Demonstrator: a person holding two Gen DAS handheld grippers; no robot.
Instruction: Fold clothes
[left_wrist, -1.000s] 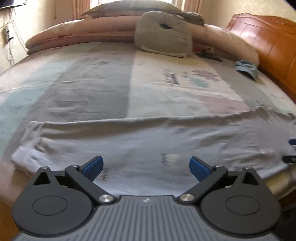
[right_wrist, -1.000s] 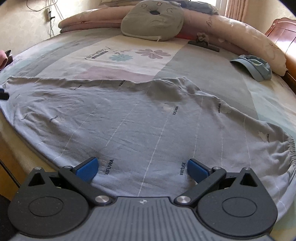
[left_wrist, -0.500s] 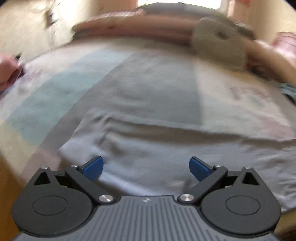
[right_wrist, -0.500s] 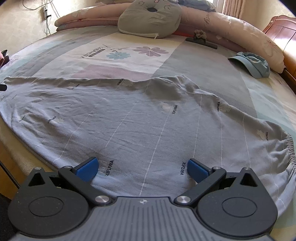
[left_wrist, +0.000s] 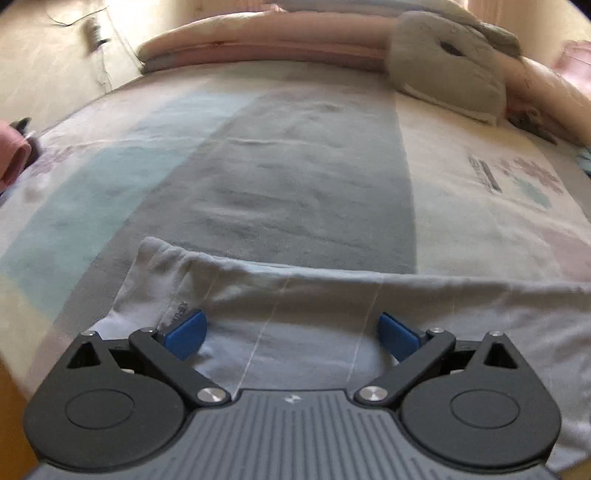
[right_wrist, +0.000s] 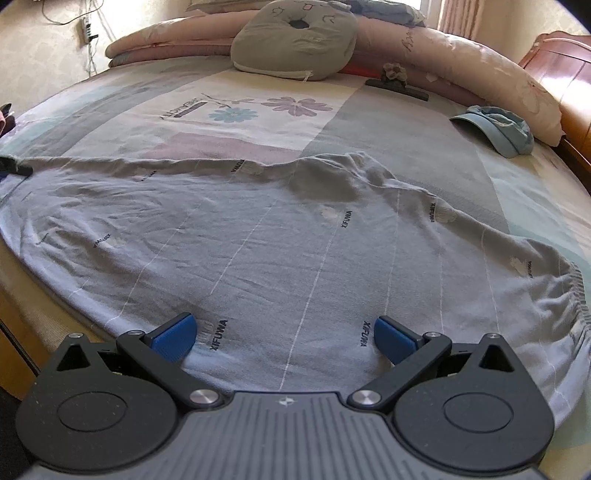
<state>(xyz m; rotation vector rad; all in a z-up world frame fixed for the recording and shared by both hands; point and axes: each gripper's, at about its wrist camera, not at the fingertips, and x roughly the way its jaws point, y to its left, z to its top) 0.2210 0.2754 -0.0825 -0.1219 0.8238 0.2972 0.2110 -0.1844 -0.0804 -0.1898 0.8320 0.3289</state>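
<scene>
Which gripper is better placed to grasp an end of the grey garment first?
Probably the left gripper: it hangs open just over the grey garment at its narrow end. The right gripper, also open, faces the wide middle.

Pale grey trousers (thin white stripes)

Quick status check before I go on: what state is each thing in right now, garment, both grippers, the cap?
Grey garment: spread flat across the bed's near edge, unfolded, a few wrinkles.
Left gripper: open, fingers straddling the cloth near the cuff end, nothing clamped.
Right gripper: open, above the garment's near edge.
Blue cap: lying crumpled on the bed, clear of the garment.
</scene>
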